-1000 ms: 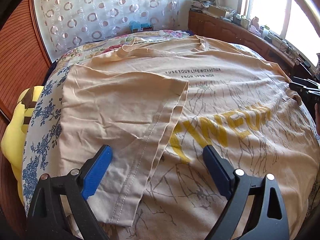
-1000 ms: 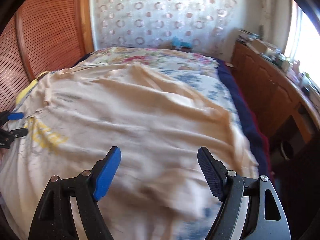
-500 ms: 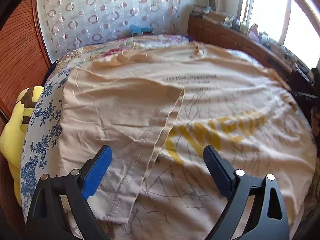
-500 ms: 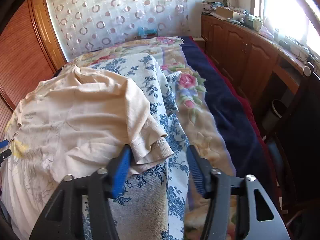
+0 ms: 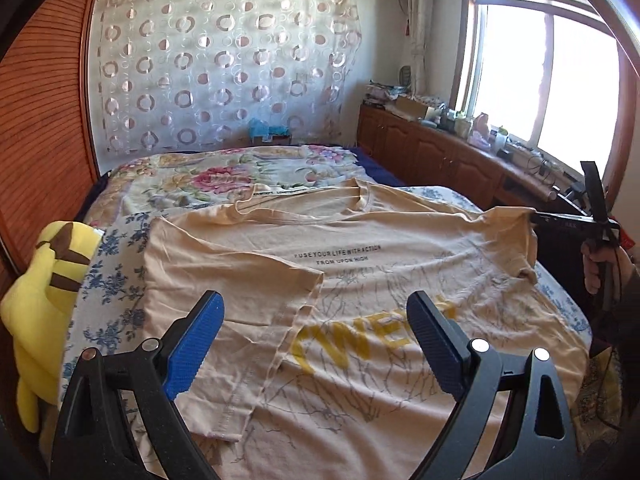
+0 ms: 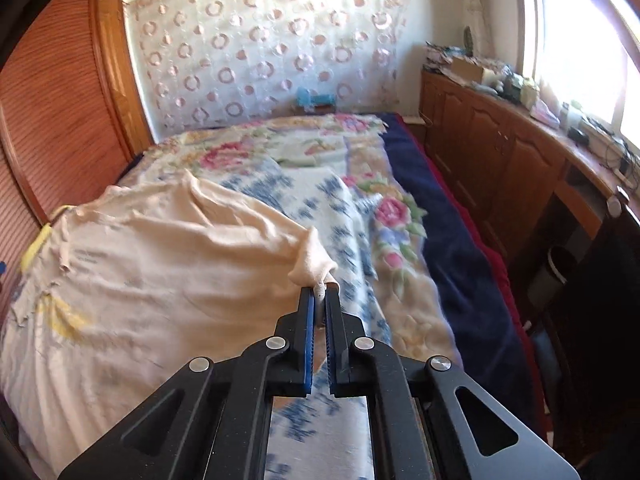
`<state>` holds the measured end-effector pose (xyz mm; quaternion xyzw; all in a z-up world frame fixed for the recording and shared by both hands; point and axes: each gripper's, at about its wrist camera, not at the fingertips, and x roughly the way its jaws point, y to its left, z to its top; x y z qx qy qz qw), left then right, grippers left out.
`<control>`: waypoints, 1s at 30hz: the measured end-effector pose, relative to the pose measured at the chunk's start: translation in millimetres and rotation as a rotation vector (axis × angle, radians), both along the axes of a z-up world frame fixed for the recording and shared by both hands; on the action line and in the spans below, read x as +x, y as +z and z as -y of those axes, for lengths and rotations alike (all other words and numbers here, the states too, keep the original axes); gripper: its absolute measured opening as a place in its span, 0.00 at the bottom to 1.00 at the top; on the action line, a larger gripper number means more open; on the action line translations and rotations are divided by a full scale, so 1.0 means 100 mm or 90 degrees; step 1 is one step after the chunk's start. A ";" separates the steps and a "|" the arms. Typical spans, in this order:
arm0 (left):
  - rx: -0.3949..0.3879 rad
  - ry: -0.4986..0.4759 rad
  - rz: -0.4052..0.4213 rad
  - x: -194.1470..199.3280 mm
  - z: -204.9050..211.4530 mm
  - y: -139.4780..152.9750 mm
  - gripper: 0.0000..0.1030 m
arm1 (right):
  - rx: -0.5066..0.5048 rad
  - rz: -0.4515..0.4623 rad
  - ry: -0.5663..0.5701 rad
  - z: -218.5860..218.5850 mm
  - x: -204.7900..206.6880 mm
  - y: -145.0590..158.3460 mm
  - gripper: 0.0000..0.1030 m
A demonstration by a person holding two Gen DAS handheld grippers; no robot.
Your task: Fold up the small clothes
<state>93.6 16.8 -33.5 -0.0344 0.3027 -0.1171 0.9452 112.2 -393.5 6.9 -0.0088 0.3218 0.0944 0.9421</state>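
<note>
A beige T-shirt [image 5: 360, 280] with yellow letters and small black text lies spread on the bed; it also shows in the right wrist view [image 6: 152, 280]. Its left sleeve [image 5: 248, 320] is folded inward over the chest. My left gripper [image 5: 316, 336] is open and empty, held above the shirt's lower part. My right gripper [image 6: 319, 300] is shut on the right sleeve [image 6: 314, 268] and lifts it off the bed. In the left wrist view the right gripper [image 5: 536, 216] shows at the far right, pinching the raised sleeve [image 5: 516, 232].
A yellow plush toy [image 5: 36, 300] lies at the bed's left edge. A floral blanket [image 5: 240, 176] covers the far half of the bed. A wooden cabinet [image 6: 500, 160] with clutter runs along the right wall under the window. A wooden wardrobe [image 6: 52, 100] stands at left.
My right gripper closed on the right sleeve and lifted it off the bed. My left gripper rose and drew back a little, staying open.
</note>
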 end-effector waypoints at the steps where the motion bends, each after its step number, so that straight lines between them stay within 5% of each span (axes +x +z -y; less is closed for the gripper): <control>1: -0.005 -0.001 -0.002 0.01 0.00 -0.02 0.91 | 0.000 0.008 0.012 -0.08 -0.06 0.06 0.05; 11: -0.006 0.004 0.000 -0.04 0.01 -0.05 0.91 | 0.026 0.061 0.201 -1.31 -0.29 0.49 0.05; 13: -0.011 0.004 0.000 -0.07 -0.01 -0.05 0.91 | 0.021 0.062 0.225 -1.47 -0.32 0.51 0.11; 14: -0.013 0.003 0.001 -0.08 -0.01 -0.04 0.91 | 0.017 0.065 0.231 -1.48 -0.32 0.51 0.25; 15: -0.015 0.001 0.003 -0.10 -0.02 -0.04 0.91 | 0.014 0.067 0.231 -1.48 -0.34 0.50 0.33; 30: -0.008 0.010 0.008 -0.12 -0.02 -0.05 0.91 | -0.068 -0.036 0.152 -1.52 0.07 -0.08 0.36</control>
